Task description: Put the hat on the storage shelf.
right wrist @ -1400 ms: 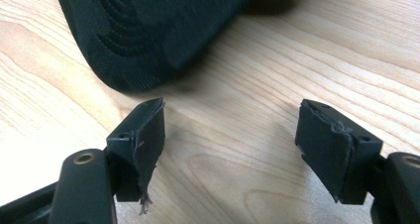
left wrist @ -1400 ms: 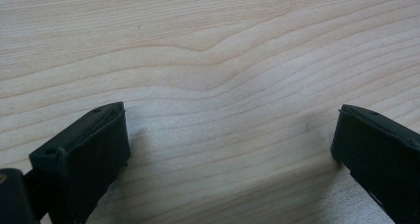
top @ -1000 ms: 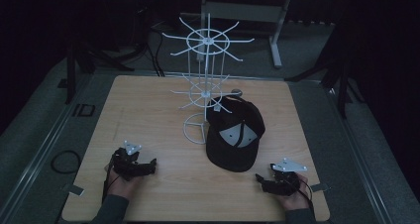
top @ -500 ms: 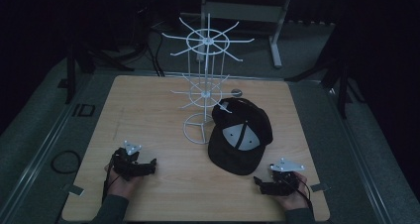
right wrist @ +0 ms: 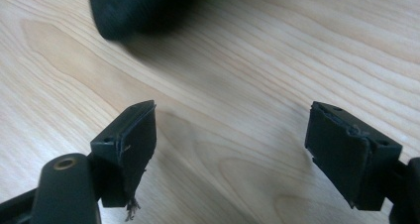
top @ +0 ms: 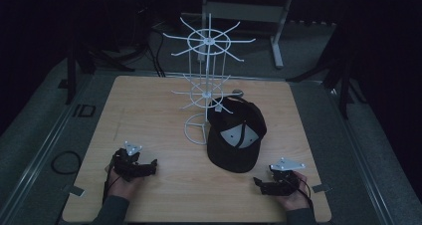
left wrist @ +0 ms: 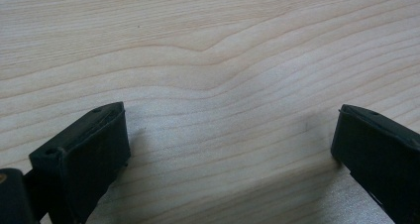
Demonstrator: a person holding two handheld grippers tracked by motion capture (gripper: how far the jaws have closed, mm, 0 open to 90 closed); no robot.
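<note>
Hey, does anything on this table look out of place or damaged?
Two things. The black cap lies on the table against the foot of the white rack rather than hanging on a hook. And the pad on one jaw of the right gripper is frayed, with threads hanging loose.

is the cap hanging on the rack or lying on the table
Lying on the table: the black cap rests flat beside the white rack base.
</note>
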